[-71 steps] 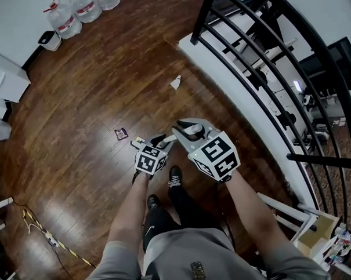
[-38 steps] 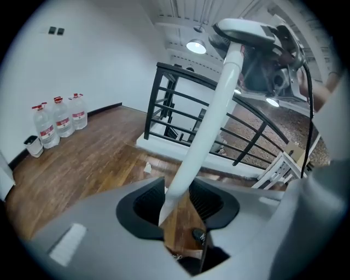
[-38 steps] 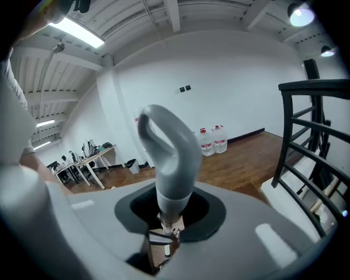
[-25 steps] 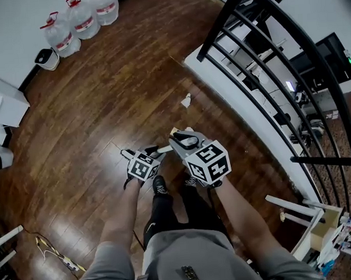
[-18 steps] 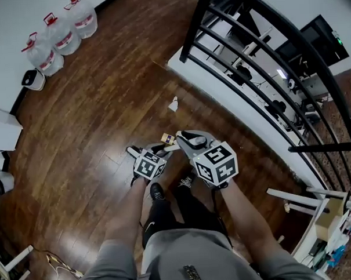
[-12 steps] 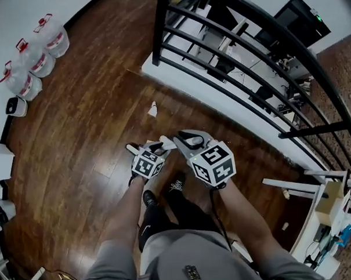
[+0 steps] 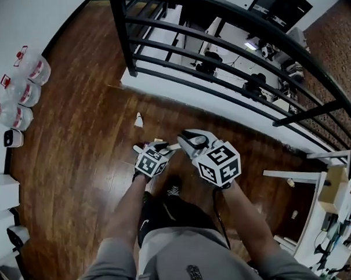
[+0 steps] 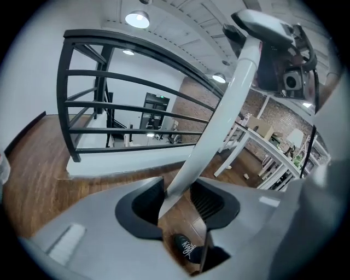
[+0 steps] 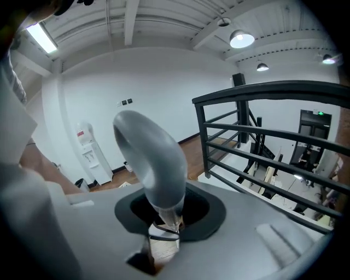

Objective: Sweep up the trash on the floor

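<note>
On floor (image 7: 88, 140), small white pointed scrap (image 7: 138, 120)

The long white pole (image 8: 219, 117) is lost inside the left gripper (image 8: 180, 205), the grey curved handle (image 9: 156, 164) inside the right gripper (image 9: 169, 219) — the small white floor scrap (image 7: 138, 119) is too tiny to identify.

We see a black railing (image 7: 218, 53) crossing the top, above a white ledge (image 7: 179, 87). Three water jugs (image 7: 19, 92) stand along the left wall. At the right are a white frame (image 7: 293, 175) and a cardboard box (image 7: 329, 191). A water dispenser (image 9: 90, 153) stands against the far wall.
</note>
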The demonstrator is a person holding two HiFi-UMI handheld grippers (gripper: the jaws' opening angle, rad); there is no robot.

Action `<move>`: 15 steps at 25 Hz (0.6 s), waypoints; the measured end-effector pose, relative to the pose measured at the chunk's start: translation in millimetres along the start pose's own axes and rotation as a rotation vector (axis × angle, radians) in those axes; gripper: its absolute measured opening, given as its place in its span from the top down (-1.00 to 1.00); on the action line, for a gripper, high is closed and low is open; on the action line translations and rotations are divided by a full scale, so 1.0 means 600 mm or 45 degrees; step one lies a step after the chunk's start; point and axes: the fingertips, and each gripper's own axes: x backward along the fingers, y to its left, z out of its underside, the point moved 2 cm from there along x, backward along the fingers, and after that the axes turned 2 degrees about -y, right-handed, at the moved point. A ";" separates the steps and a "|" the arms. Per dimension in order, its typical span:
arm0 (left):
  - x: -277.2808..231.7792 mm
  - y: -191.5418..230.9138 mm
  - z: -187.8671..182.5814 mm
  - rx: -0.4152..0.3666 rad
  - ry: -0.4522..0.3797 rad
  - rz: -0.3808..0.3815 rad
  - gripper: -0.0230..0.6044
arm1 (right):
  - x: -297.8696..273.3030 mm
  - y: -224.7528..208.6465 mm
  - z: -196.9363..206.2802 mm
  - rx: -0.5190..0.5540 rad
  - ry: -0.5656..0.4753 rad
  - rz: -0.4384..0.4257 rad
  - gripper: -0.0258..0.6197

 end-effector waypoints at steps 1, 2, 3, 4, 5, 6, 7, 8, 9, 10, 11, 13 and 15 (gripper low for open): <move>-0.002 -0.004 -0.009 -0.021 0.013 0.017 0.44 | 0.007 -0.009 -0.006 -0.020 -0.022 0.008 0.71; -0.003 -0.005 -0.018 -0.042 0.025 0.032 0.45 | 0.013 -0.016 -0.012 -0.041 -0.047 0.017 0.71; -0.002 -0.004 -0.025 -0.064 0.036 0.043 0.45 | 0.016 -0.023 -0.018 -0.061 -0.071 0.026 0.71; 0.001 0.000 -0.032 -0.086 0.046 0.052 0.45 | 0.016 -0.027 -0.025 -0.078 -0.094 0.037 0.71; 0.004 0.007 -0.038 -0.110 0.057 0.060 0.46 | 0.015 -0.031 -0.031 -0.092 -0.113 0.049 0.71; 0.008 0.015 -0.043 -0.135 0.068 0.070 0.46 | 0.012 -0.033 -0.036 -0.107 -0.129 0.064 0.71; 0.012 0.024 -0.047 -0.161 0.083 0.082 0.46 | 0.009 -0.034 -0.040 -0.125 -0.143 0.081 0.71; 0.016 0.033 -0.050 -0.191 0.101 0.095 0.46 | 0.005 -0.035 -0.042 -0.147 -0.156 0.098 0.71; 0.019 0.043 -0.053 -0.224 0.121 0.111 0.46 | 0.001 -0.036 -0.044 -0.171 -0.168 0.119 0.71; 0.021 0.054 -0.056 -0.260 0.140 0.128 0.46 | -0.004 -0.038 -0.046 -0.196 -0.181 0.142 0.71; 0.023 0.067 -0.060 -0.299 0.159 0.148 0.46 | -0.010 -0.039 -0.047 -0.223 -0.196 0.167 0.71; 0.023 0.098 -0.065 -0.379 0.197 0.188 0.46 | -0.027 -0.043 -0.050 -0.282 -0.228 0.226 0.71; 0.023 0.131 -0.068 -0.462 0.239 0.235 0.45 | -0.048 -0.045 -0.050 -0.346 -0.264 0.298 0.71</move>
